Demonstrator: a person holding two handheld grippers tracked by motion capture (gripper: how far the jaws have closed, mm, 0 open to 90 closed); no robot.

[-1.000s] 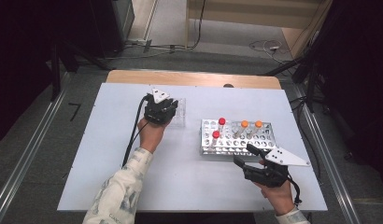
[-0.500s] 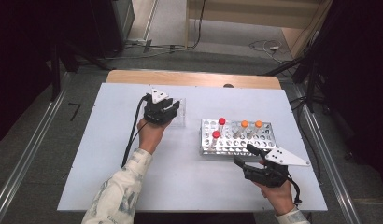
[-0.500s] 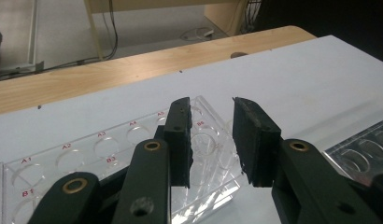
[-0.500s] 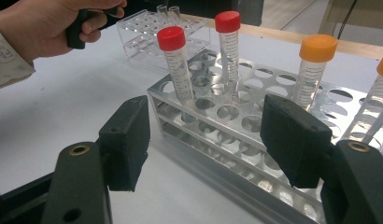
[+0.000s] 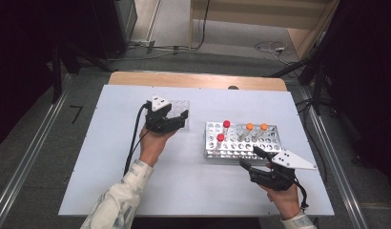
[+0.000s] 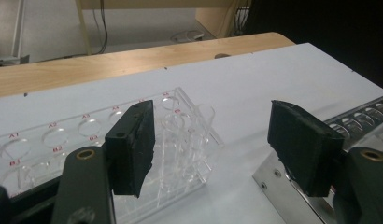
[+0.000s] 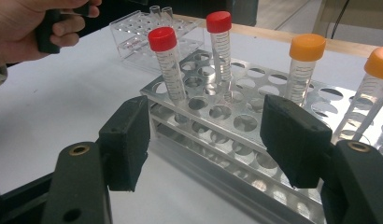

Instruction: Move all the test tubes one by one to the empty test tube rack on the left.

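Both tools gape wide and empty: the left tool (image 5: 177, 119) by the clear rack (image 6: 110, 140), the right tool (image 7: 203, 140) facing the capped tubes (image 7: 168, 65), which look light, slick and best pinched just under the cap.

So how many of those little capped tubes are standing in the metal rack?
4. Two red-capped tubes stand at the metal rack's left end, one behind the other. Two orange-capped ones stand side by side farther right. None seems hidden.
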